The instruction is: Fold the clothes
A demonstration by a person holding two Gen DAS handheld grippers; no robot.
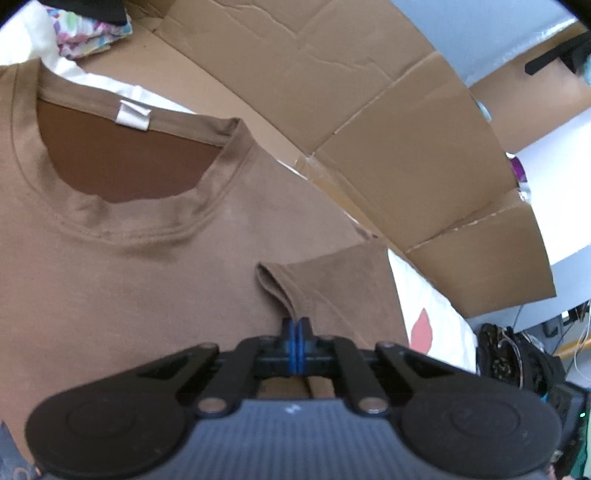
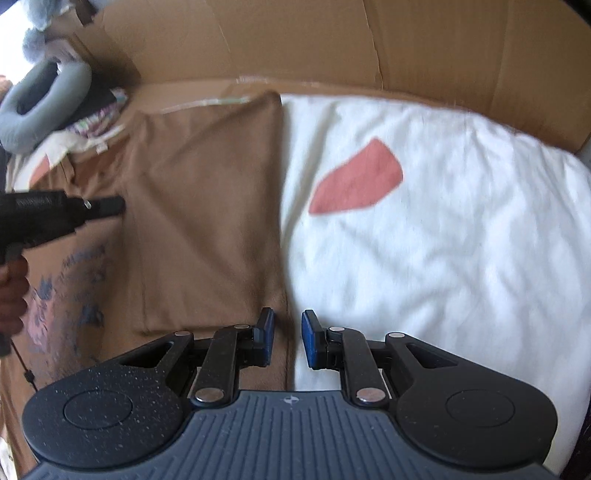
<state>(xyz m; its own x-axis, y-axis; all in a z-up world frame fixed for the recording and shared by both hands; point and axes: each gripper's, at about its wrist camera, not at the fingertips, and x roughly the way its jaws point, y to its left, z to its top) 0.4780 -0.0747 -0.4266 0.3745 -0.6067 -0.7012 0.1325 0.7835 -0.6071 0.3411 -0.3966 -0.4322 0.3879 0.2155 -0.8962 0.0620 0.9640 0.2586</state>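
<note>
A brown T-shirt (image 1: 122, 295) lies flat, its collar and white tag (image 1: 132, 115) at the upper left in the left wrist view. One sleeve (image 1: 332, 291) is folded inward over the body. My left gripper (image 1: 296, 332) is shut on the hem of that sleeve, with a ridge of cloth running into its blue pads. In the right wrist view the folded side of the shirt (image 2: 207, 206) lies left of centre, with a printed graphic (image 2: 62, 295) further left. My right gripper (image 2: 287, 339) hovers open over the shirt's right edge, holding nothing. The left gripper (image 2: 110, 206) shows at the left, held by a hand (image 2: 11, 291).
A white cover (image 2: 443, 240) with a red patch (image 2: 358, 184) lies under and to the right of the shirt. Cardboard walls (image 1: 369, 122) stand behind. A grey neck pillow (image 2: 44, 99) and patterned cloth (image 1: 88, 33) lie beyond the collar. A dark bag (image 1: 509, 354) is at the right.
</note>
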